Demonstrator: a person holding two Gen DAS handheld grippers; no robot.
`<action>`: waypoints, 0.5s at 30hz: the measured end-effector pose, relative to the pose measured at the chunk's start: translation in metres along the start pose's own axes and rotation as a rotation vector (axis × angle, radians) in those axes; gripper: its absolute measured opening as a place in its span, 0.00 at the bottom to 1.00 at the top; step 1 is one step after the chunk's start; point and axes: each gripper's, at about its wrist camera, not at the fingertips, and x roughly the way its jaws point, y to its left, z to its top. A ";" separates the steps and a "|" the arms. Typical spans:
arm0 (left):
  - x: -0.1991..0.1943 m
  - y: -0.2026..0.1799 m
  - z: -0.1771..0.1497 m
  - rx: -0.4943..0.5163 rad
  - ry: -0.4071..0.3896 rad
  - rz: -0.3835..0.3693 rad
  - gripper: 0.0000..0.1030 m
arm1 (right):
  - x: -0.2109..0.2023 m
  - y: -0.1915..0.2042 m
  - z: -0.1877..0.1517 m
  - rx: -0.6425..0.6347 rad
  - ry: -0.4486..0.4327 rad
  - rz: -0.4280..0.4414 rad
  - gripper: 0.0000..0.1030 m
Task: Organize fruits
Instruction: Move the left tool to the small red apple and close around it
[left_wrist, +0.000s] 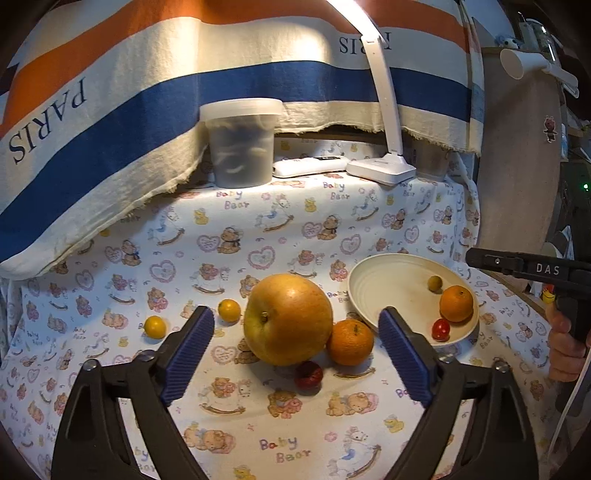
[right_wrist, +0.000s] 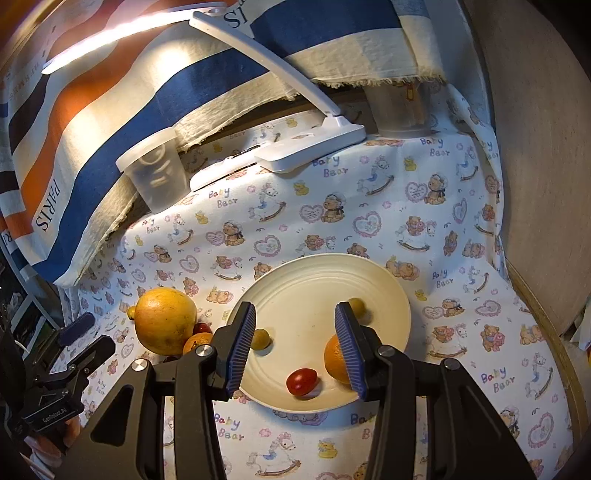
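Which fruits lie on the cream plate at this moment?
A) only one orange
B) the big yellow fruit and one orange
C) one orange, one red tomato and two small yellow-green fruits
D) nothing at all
C: in the right wrist view the plate holds an orange, a red tomato and two small yellow-green fruits, while the big yellow fruit sits on the cloth beside it.

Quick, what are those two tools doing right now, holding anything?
Left tool: open, holding nothing, facing the big round yellow-orange fruit.
Right tool: open, empty, over the cream round plate.
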 end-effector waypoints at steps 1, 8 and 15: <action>-0.001 0.002 -0.001 0.000 0.000 0.003 0.90 | 0.000 0.001 0.000 -0.003 0.000 0.001 0.45; 0.002 0.012 -0.004 -0.062 0.036 -0.007 0.97 | 0.003 0.004 -0.004 -0.013 -0.003 0.004 0.45; 0.015 0.016 -0.010 -0.124 0.149 -0.054 0.95 | 0.005 0.010 -0.006 -0.036 -0.001 0.001 0.49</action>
